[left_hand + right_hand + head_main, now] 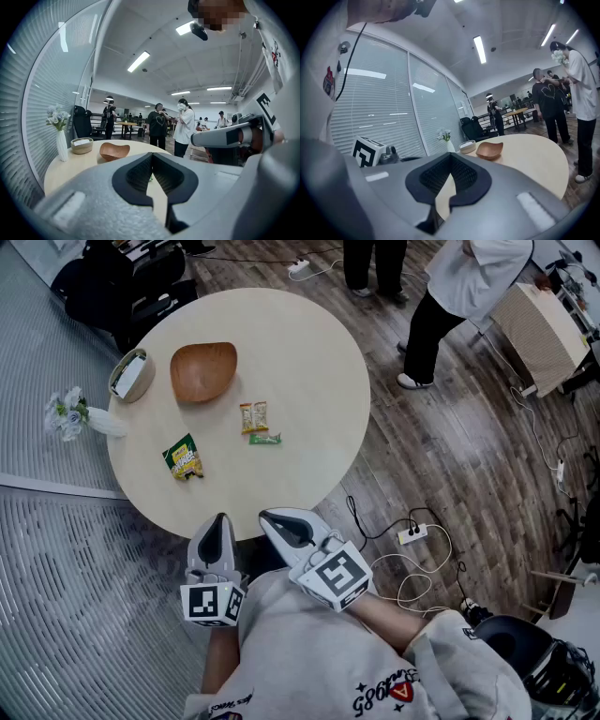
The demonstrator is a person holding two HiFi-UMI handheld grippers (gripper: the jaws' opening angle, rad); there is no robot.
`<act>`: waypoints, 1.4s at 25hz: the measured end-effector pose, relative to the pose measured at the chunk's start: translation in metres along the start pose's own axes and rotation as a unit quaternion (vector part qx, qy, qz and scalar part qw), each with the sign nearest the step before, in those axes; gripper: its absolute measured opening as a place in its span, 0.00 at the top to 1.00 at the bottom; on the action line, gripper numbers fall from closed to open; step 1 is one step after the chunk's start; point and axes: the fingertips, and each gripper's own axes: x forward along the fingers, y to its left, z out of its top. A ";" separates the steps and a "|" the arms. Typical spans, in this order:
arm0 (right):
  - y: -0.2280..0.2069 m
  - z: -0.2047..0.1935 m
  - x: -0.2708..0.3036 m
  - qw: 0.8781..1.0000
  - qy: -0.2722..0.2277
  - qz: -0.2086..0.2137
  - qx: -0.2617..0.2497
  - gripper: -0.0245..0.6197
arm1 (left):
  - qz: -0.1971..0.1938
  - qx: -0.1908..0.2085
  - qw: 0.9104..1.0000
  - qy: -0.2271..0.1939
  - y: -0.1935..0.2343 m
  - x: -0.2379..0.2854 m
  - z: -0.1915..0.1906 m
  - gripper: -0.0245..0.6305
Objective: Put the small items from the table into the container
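Note:
A round pale table (pixel 309 352) carries a wooden bowl (pixel 202 369) at the back left. Three small items lie near the middle: a yellow-green snack packet (pixel 185 458), a beige twin packet (pixel 253 416) and a thin green bar (pixel 265 439). My left gripper (pixel 222 518) and right gripper (pixel 267 517) hang side by side at the table's near edge, close to my body, both shut and holding nothing. The left gripper view shows its tips (pixel 151 157) meeting, with the bowl (pixel 114 151) beyond. In the right gripper view the tips (pixel 450 155) meet too, and the bowl (pixel 489 149) stands far off.
A small basket (pixel 131 375) and a white vase with flowers (pixel 80 418) stand at the table's left rim. People (pixel 459 296) stand past the far right side. A power strip with cables (pixel 412 535) lies on the floor at right, a black chair (pixel 122 287) behind the table.

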 end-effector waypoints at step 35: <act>-0.014 -0.163 0.285 0.941 0.281 0.115 -0.148 0.70 | 0.125 -0.063 0.985 0.100 0.263 0.055 -0.101 0.96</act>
